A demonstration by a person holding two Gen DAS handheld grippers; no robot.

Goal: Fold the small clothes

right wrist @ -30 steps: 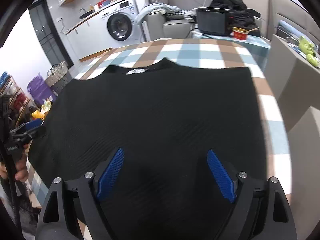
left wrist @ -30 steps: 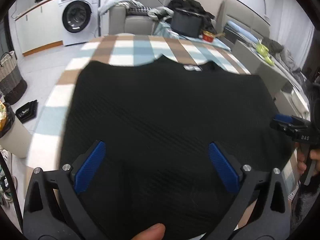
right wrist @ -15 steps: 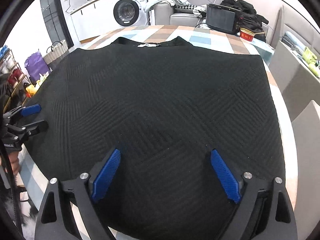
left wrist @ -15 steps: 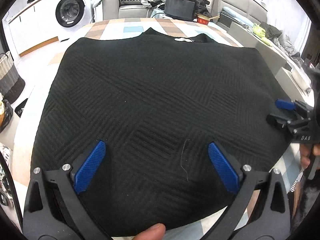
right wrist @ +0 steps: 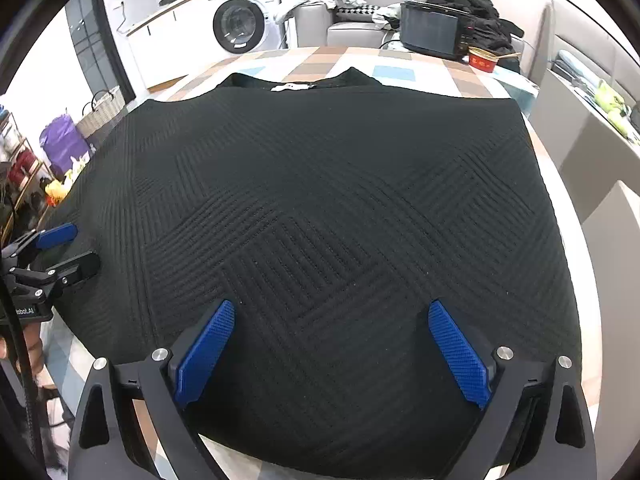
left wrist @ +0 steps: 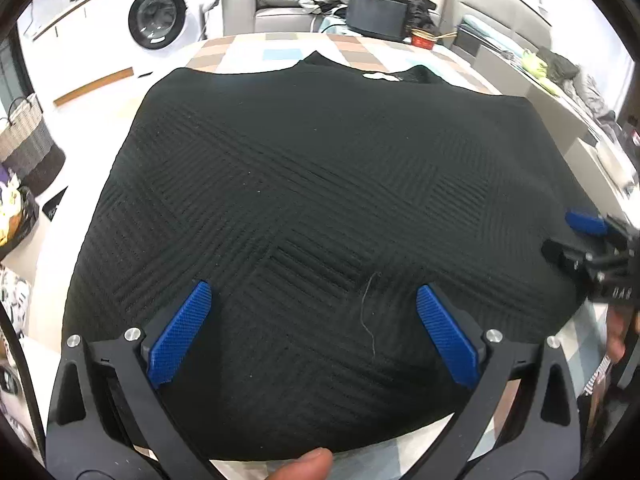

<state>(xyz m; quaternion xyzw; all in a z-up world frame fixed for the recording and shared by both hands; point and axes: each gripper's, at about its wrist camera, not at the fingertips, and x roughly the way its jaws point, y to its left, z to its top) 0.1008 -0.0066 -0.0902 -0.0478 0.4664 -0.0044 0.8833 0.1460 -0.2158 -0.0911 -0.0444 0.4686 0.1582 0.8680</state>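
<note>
One checked tablecloth [right wrist: 392, 74] under black garment [right wrist: 320, 208].

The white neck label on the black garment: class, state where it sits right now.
In the right wrist view the white neck label sits at the far edge of the black garment, inside its neckline, on the checked tablecloth, toward the washing machine.

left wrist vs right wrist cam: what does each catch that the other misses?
Left wrist only: a fingertip at the bottom edge and a loose pale thread on the fabric. Right wrist only: a purple bag beside the wicker basket. Both: the black garment spread flat on the checked tablecloth, the washing machine, and the left gripper and right gripper open above the hem.
</note>
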